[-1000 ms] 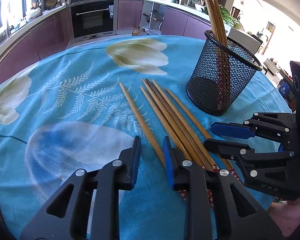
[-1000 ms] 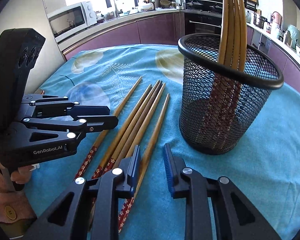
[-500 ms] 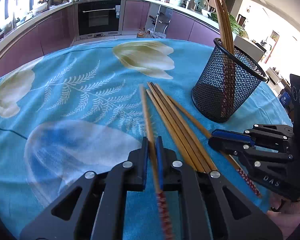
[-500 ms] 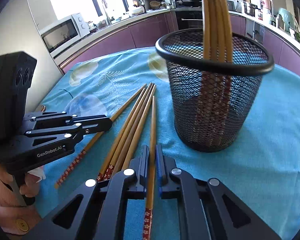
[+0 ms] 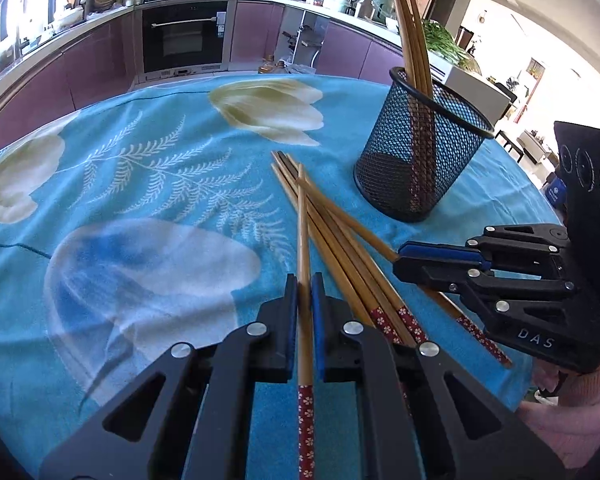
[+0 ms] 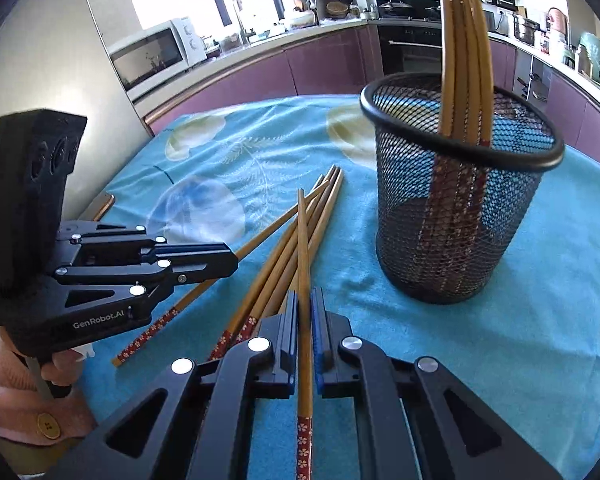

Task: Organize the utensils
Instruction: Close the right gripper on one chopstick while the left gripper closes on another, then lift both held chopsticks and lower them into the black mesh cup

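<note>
My left gripper (image 5: 304, 292) is shut on a bamboo chopstick (image 5: 303, 240) with a red flowered end, lifted over the pile. My right gripper (image 6: 305, 308) is shut on another chopstick (image 6: 303, 256), also raised. Several chopsticks (image 5: 340, 240) lie loose on the blue cloth between the grippers, also in the right wrist view (image 6: 288, 264). A black mesh holder (image 5: 416, 152) stands right of the pile with several chopsticks upright in it; it shows in the right wrist view (image 6: 456, 220). The right gripper shows at the left view's right edge (image 5: 400, 258), the left gripper in the right view (image 6: 232, 260).
The round table carries a blue flowered cloth (image 5: 140, 184). Purple kitchen cabinets and an oven (image 5: 184, 40) stand behind it. A microwave (image 6: 152, 56) sits on the counter at the left. The table edge runs close behind the holder.
Both grippers, shut on a chopstick each since half a second ago, have lifted them off the cloth; the held chopsticks now cross over the pile.
</note>
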Demonstrator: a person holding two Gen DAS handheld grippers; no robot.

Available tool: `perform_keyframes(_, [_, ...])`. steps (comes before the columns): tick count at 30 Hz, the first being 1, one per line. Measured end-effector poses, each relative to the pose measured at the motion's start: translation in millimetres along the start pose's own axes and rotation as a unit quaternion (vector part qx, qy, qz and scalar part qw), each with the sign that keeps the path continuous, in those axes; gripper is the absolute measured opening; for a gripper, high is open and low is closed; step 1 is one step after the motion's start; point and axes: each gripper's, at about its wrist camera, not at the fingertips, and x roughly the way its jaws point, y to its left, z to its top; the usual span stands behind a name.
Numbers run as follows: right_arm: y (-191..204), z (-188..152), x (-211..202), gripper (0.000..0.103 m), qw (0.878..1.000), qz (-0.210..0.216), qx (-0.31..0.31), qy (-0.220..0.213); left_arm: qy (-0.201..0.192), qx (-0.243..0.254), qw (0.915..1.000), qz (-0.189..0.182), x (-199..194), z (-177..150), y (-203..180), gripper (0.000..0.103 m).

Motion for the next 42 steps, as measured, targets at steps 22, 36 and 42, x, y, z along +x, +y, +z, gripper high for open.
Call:
perform_keyframes(22, [0,7,-47,0.006,0.998,0.023,-0.019,-0.063,-0.023,0.009,0.9988,-0.042,-20,21,-6,0.007])
perform_keyframes(36, [-16,17,-109,0.006,0.988,0.038,-0.002,-0.15,-0.104,0.029,0.9884,-0.108,-93,43,-22,0.007])
perform_keyframes(42, [-22,25,-124,0.006,0.984,0.036,-0.002,-0.174,-0.126,0.029,0.9844,-0.12,-104,52,-26,0.007])
